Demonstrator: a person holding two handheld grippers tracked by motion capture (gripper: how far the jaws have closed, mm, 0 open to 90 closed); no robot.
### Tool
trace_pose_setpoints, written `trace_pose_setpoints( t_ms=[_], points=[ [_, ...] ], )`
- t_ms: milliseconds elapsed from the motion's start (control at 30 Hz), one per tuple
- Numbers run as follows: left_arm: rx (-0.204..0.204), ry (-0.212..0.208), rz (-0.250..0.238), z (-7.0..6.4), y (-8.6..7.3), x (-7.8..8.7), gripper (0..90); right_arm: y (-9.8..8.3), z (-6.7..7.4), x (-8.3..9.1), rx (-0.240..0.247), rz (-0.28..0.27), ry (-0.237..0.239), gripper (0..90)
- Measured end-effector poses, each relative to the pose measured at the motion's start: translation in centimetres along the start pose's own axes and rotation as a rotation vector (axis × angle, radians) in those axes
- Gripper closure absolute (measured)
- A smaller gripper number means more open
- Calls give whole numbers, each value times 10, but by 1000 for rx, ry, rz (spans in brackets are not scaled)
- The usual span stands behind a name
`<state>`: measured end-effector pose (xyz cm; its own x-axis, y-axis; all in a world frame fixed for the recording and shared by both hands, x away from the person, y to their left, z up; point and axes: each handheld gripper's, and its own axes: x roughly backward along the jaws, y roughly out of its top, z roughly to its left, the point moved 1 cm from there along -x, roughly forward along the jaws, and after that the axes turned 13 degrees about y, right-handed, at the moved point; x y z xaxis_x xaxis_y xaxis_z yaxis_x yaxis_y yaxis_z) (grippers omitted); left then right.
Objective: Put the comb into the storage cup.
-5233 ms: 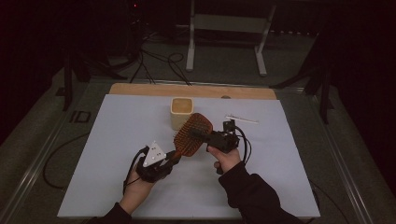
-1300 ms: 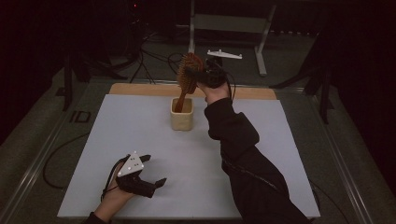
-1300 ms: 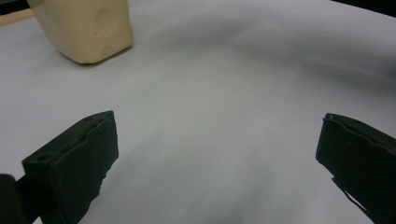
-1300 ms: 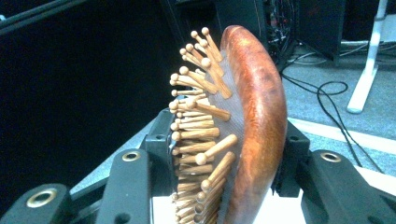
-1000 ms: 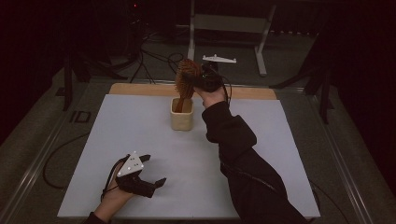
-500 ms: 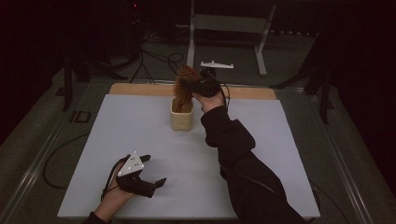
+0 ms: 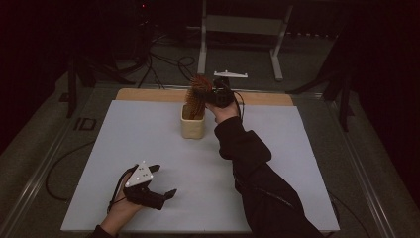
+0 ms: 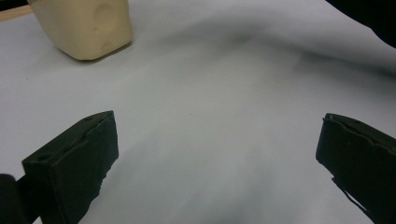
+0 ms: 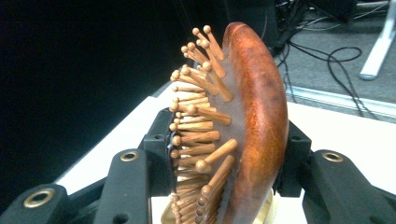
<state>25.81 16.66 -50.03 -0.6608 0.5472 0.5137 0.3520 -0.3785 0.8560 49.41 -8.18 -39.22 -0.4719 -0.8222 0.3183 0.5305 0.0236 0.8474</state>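
Observation:
A wooden hairbrush with peg bristles stands upright with its lower end inside a cream cup near the table's far edge. My right gripper is shut on the brush head, one jaw on the bristle side and one on the rounded back. The cup's rim shows just under the brush in the right gripper view. At the front left, my left gripper rests on the white table, open with nothing between its jaws. The cup sits well ahead of it.
The white tabletop has a wooden strip along its far edge. Behind the table stand a metal frame and loose cables on the floor. The person's right sleeve lies across the table's right half.
The right hand carried the brush from mid-table to above the cup, then lowered it so the handle sank into the cup. The left gripper has stayed where it was.

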Motion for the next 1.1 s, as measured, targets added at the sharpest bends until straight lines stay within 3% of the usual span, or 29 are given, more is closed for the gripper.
trace_pose_setpoints(
  t_ms=[133,333,433,533,700,1100],
  points=[
    [1,-2,1,0,0,0,0,-1,-3,2,-2,2,10,503],
    [3,-4,0,-1,0,-1,0,-2,-7,6,-12,13,-15,419],
    [3,-5,0,-1,0,-1,0,-3,-12,9,-32,18,-14,300],
    [3,-7,3,-1,0,-2,0,-2,-13,14,-17,21,-11,117],
    [1,-9,1,-2,1,-2,0,1,-12,21,8,35,11,90],
    [-3,-10,1,-3,1,-1,0,3,-9,33,73,53,4,91]
  ],
)
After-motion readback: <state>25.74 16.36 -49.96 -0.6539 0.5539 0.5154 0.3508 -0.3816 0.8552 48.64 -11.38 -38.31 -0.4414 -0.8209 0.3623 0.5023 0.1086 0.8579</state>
